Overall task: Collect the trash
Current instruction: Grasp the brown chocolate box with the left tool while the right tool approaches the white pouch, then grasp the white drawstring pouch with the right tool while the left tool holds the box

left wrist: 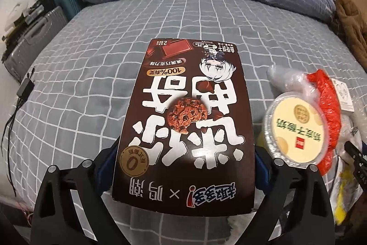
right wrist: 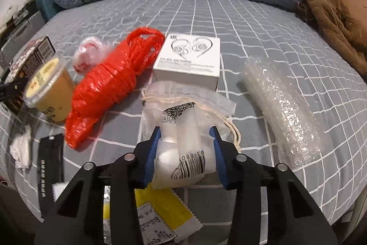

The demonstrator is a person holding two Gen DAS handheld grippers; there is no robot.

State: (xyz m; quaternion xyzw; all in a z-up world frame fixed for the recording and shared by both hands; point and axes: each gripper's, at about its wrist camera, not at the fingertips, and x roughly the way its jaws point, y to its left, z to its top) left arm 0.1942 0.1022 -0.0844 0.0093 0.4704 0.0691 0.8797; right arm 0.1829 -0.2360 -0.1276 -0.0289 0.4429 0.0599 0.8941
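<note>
Your left gripper (left wrist: 183, 167) grips the brown cookie box (left wrist: 183, 125) across its width, jaws spread wide, above the checked bedsheet (left wrist: 80, 84). Your right gripper (right wrist: 185, 148) clasps a translucent white pouch (right wrist: 183, 130), barcoded and drawstrung, lying on the sheet just before the white carton (right wrist: 188, 61).

cookie box (left wrist: 185, 130) left of cup (left wrist: 296, 130) | both on bed (left wrist: 91, 84)

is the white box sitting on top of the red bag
No, the white box rests on the bedsheet beside the red bag, to its right in the right wrist view.
</note>
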